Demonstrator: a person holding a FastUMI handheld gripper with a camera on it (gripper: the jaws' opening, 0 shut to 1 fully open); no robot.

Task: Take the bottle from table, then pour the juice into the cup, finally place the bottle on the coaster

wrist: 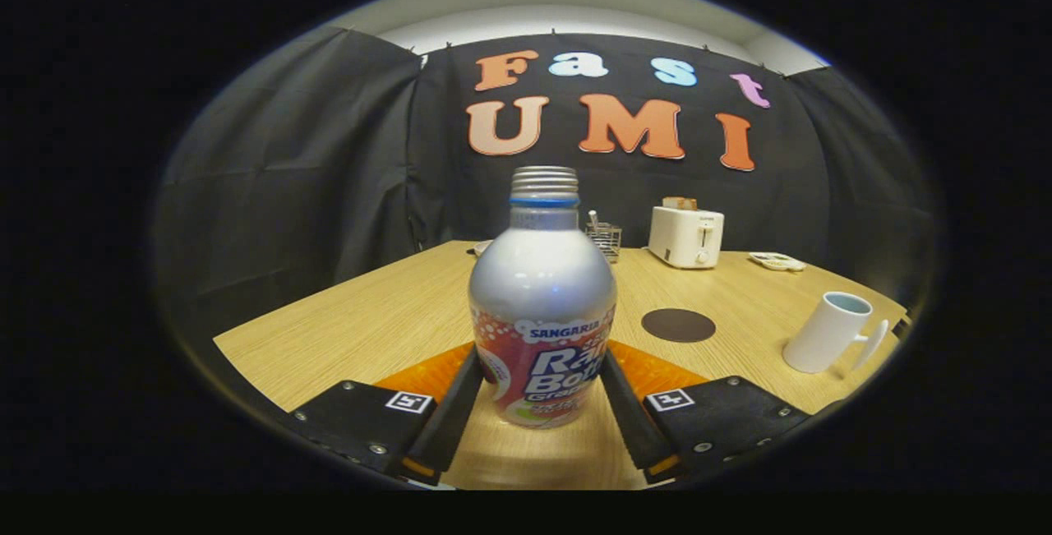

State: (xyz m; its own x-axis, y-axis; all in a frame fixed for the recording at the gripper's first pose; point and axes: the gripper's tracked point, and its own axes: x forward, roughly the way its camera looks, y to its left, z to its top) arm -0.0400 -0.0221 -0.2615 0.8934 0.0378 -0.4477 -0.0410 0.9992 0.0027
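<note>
Gripper view, contents by size, for your reference:

1. Table [345, 329]: wooden, carries everything listed.
2. Bottle [542, 305]: upright, cap off, standing between your fingers; the open neck means you should keep it vertical until it reaches the cup.
3. Gripper [542, 391]: both fingers [452, 412] appear to press the bottle's lower sides, so it looks clenched on the bottle, low for a steady hold.
4. Cup [826, 331]: white, mouth up, ahead to the right, ready for pouring.
5. Coaster [678, 325]: dark disc between bottle and cup, bare.
</note>
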